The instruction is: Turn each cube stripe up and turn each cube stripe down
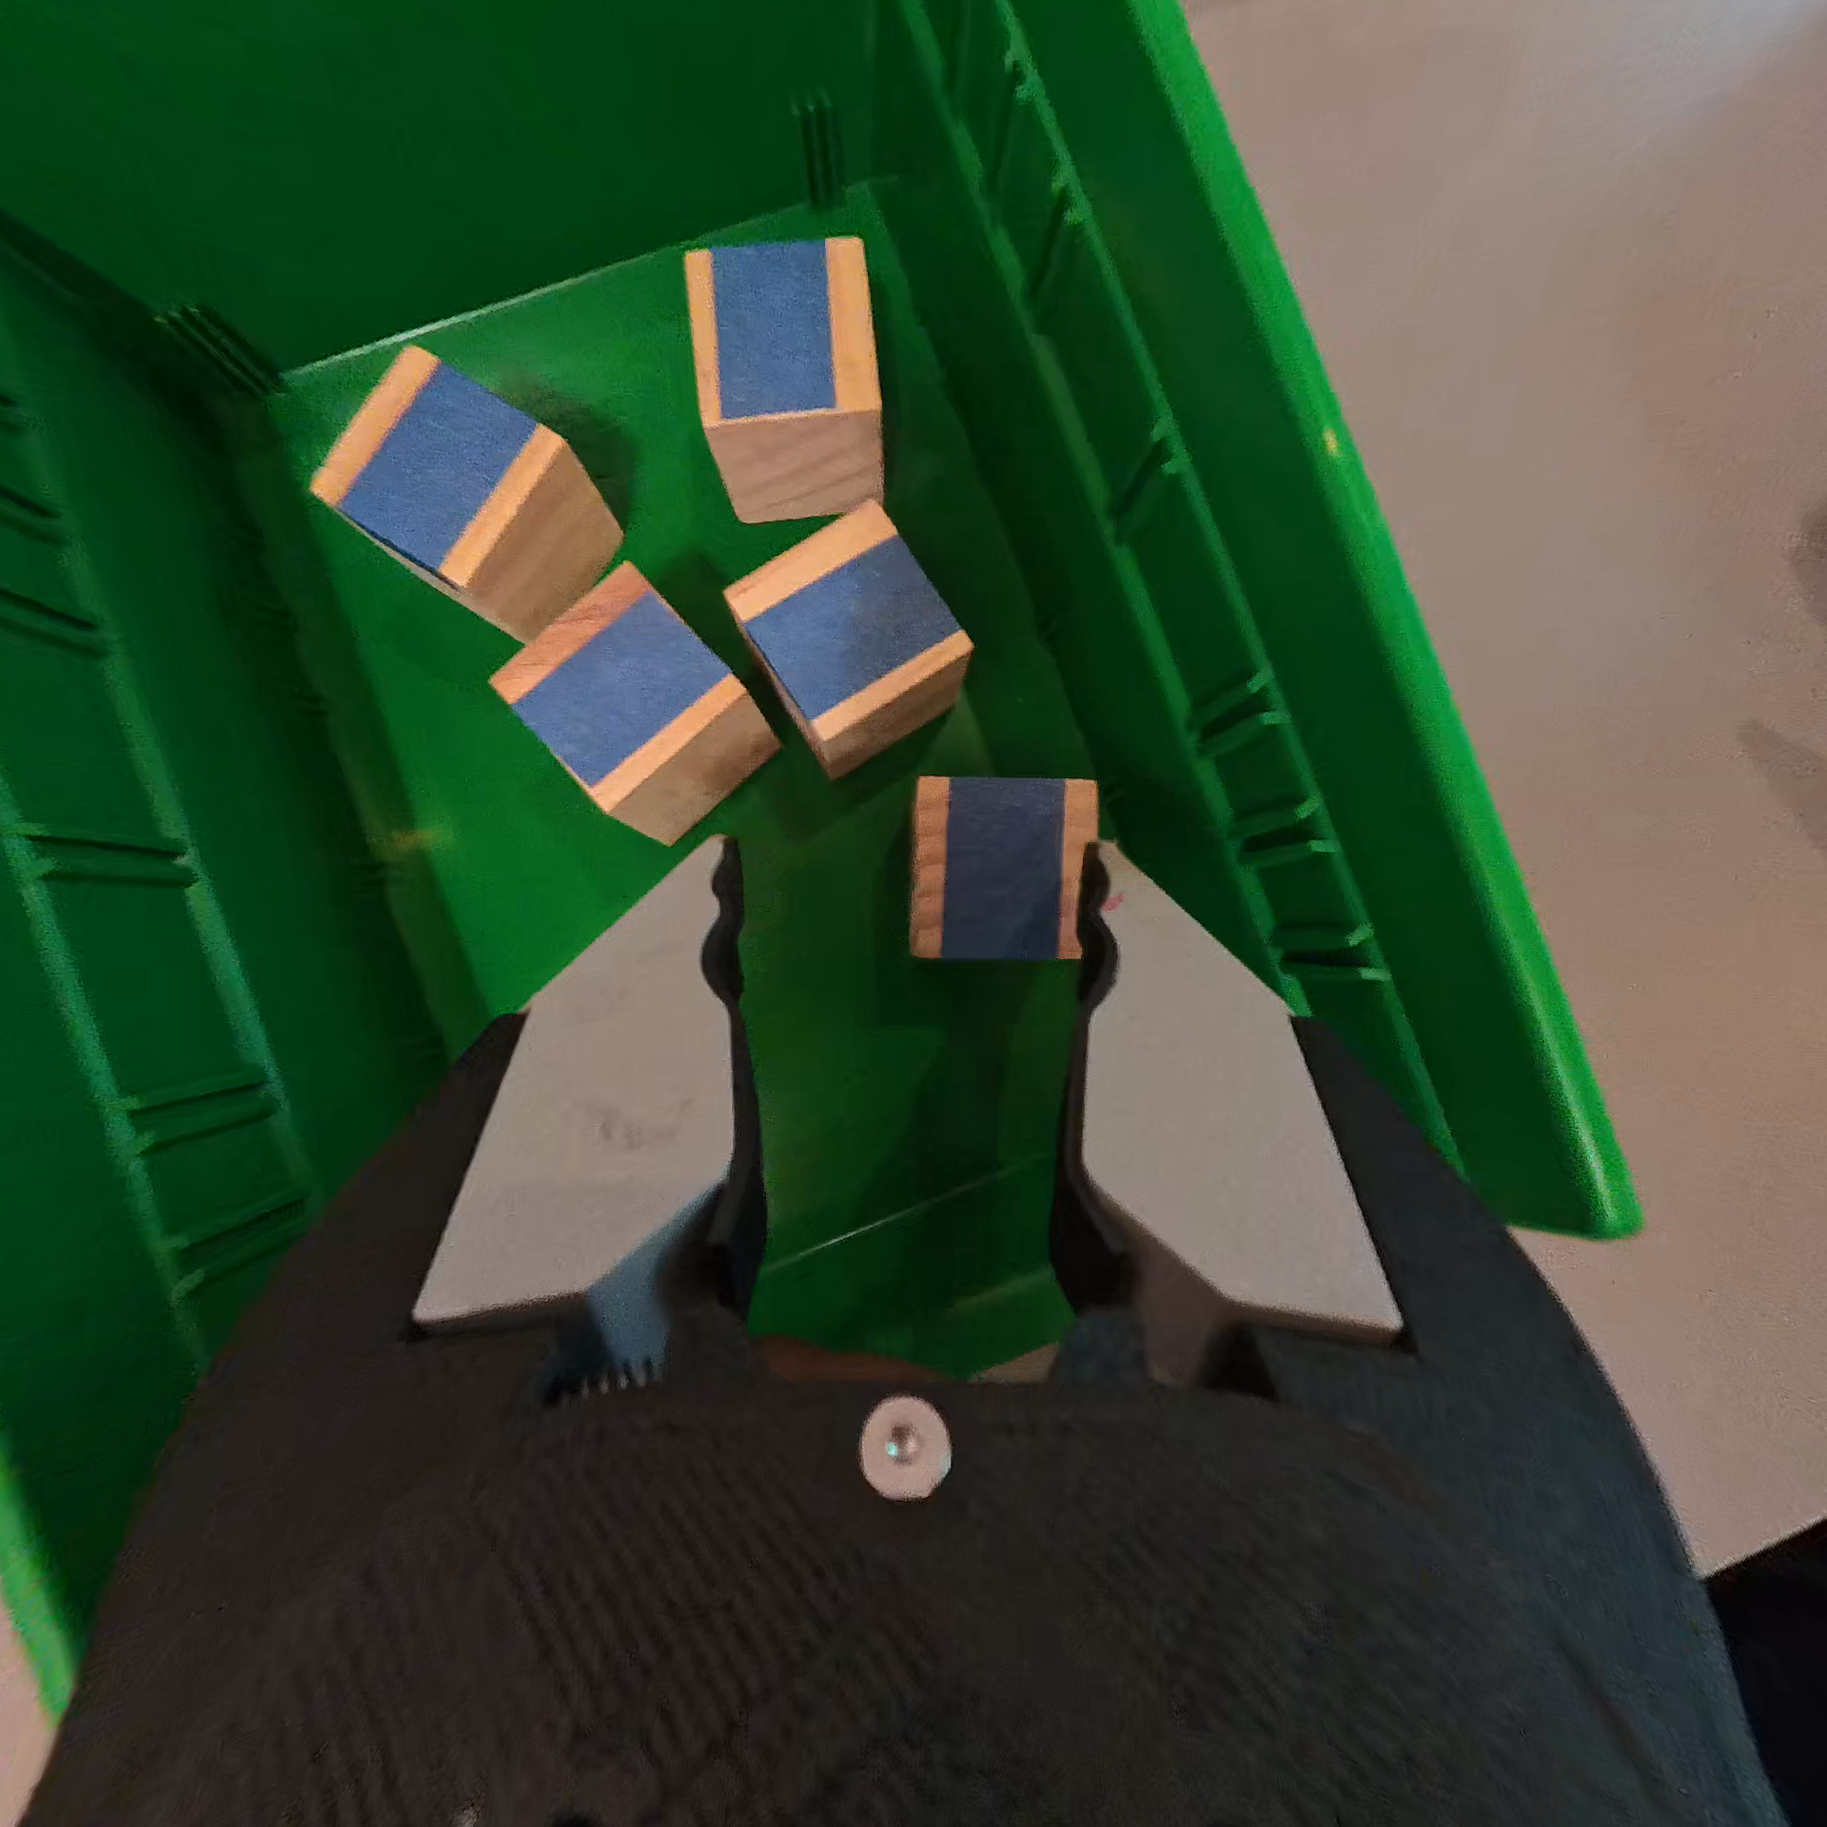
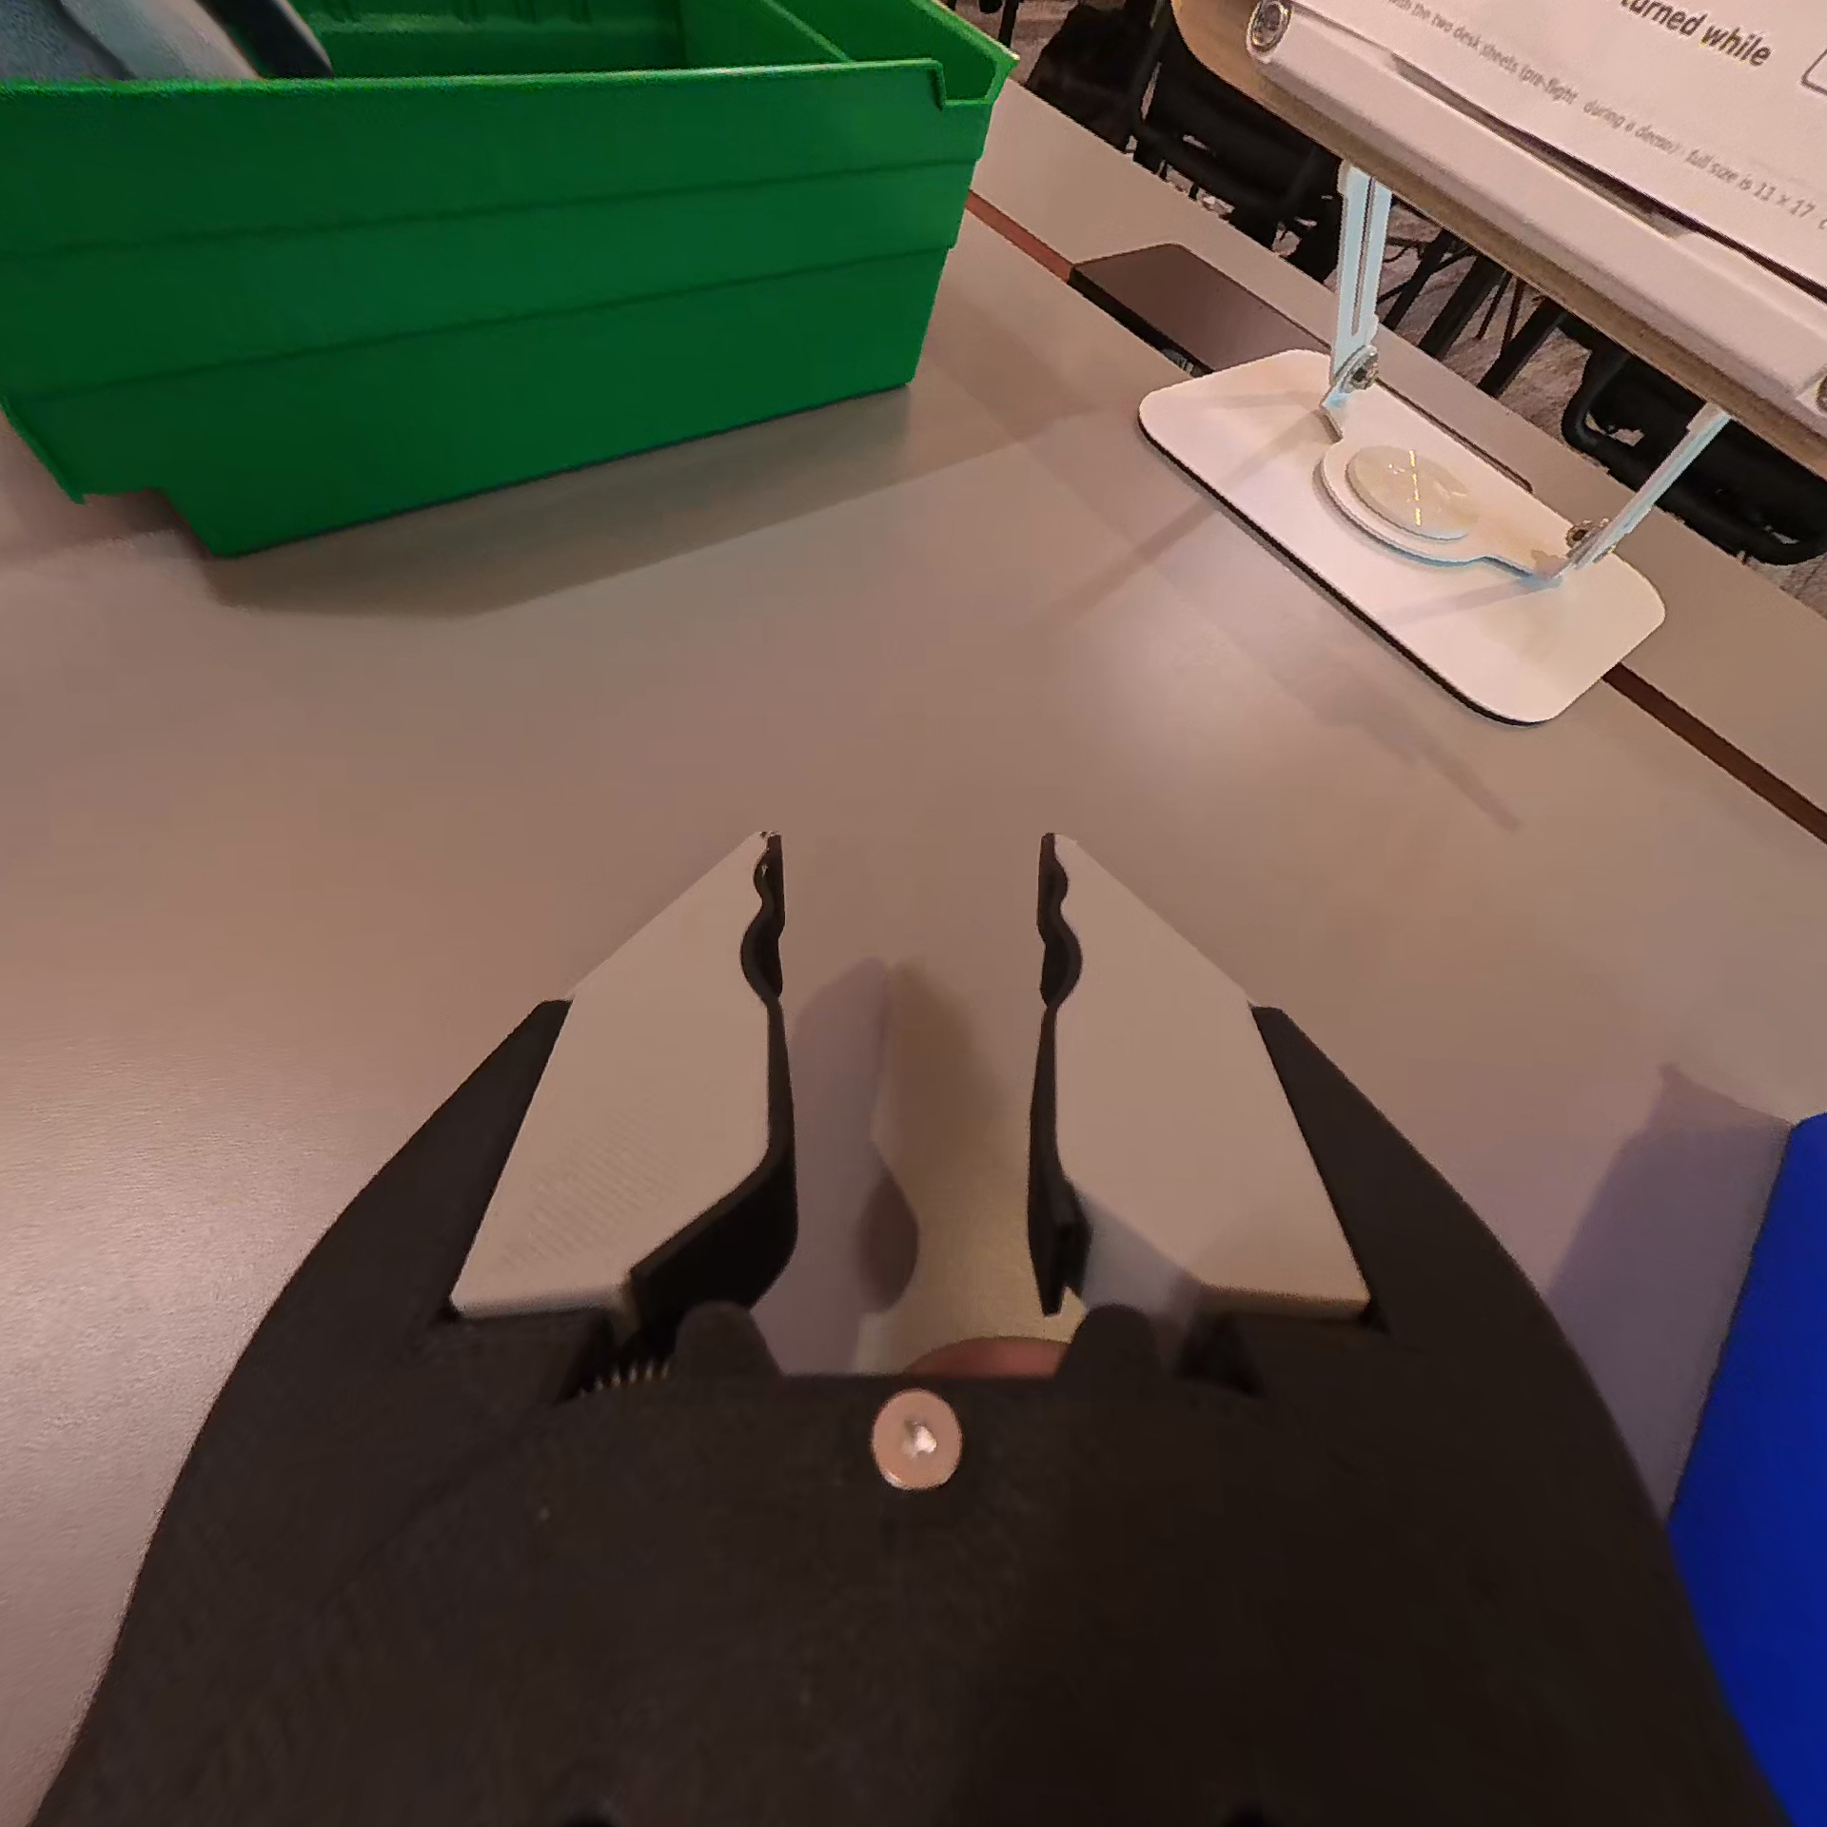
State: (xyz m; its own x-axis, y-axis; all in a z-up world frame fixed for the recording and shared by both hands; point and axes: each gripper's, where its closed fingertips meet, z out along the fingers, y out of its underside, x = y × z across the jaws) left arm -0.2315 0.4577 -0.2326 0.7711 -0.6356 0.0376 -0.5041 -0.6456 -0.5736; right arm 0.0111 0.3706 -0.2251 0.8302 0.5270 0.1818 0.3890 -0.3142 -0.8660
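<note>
The left gripper (image 1: pixel 905 860) points down into a green bin (image 1: pixel 297 890), its two fingers spread apart with nothing between them. Five wooden cubes lie on the bin floor, each with its blue stripe facing up. The nearest cube (image 1: pixel 1003 867) sits at centre right of the frame, touching or just beside the inner edge of the gripper's right-hand finger (image 1: pixel 1092 949); which of the two cannot be told. Two cubes, one (image 1: pixel 633 702) at centre and one (image 1: pixel 850 638) beside it, lie corner to corner just above the fingertips. A fourth cube (image 1: pixel 465 489) lies at upper left and a fifth cube (image 1: pixel 786 376) at upper centre, close to the bin's right-hand wall. In the right wrist view the right gripper (image 2: pixel 910 860) hangs low over a bare grey table (image 2: pixel 494 791), released and empty. The green bin stands at upper left of that frame, a white stand (image 2: pixel 1404 534) at upper right, and a blue object (image 2: pixel 1770 1434) shows at the right edge.
</note>
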